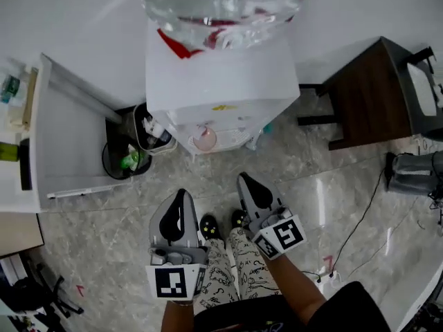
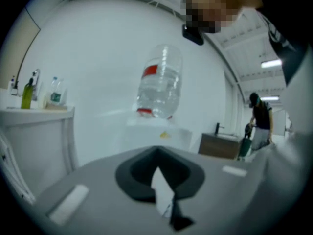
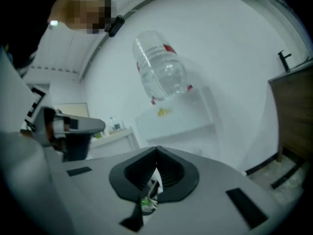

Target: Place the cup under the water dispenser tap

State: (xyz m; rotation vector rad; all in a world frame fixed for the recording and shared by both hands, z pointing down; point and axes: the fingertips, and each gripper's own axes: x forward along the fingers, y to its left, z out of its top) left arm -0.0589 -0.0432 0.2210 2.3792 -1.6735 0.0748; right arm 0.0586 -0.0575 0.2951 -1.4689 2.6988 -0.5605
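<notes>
Two tools, both empty: the left tool [image 1: 182, 194] and the right tool [image 1: 244, 180] each have their jaws pressed together on nothing. They are held over the person's patterned trousers [image 1: 221, 275] and point towards the water dispenser [image 1: 221, 88]. The cup [image 1: 205, 138] sits on the ledge in the dispenser's front recess and looks to be under a tap already, though the tap itself is hard to make out from above. If so, the step is to check that it stands centred and upright, and to nudge it only gently with a closed tip, since a light cup likely tips easily. The cup is small, round and pinkish. The dispenser is a boxy white plastic body, the bottle [image 1: 221, 5] on top is clear and glossy with a red label, and the floor [image 1: 332, 185] is polished marbled stone
</notes>
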